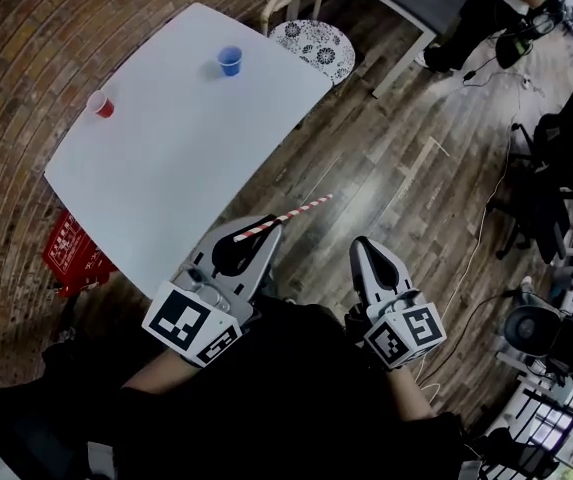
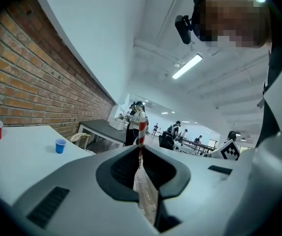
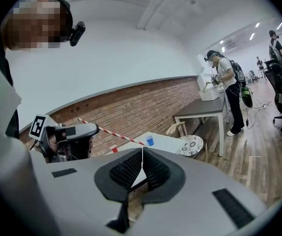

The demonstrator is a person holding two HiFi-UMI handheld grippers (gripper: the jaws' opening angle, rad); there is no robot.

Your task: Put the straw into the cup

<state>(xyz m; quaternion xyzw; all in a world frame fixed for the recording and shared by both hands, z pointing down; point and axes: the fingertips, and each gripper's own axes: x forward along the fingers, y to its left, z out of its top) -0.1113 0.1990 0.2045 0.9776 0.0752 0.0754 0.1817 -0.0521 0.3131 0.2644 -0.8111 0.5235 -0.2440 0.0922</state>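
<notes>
Brick wall (image 1: 26, 58) behind smooth white tabletop (image 1: 176, 158). Your left gripper (image 1: 254, 232) pinches a thin red-white striped straw (image 1: 284, 217); your right gripper (image 1: 365, 250) is closed, empty. Round blue cup (image 1: 230, 61) stands upright.

SUPPORT: white table (image 1: 176, 158) is standing on wooden floor (image 1: 386, 168) | LOAD: blue cup (image 1: 230, 61) is sitting upright by table's far edge; red cup (image 1: 100, 104) is sitting upright at table's left corner | FLOOR: red crate (image 1: 71, 255) is resting beside table's near-left edge
</notes>
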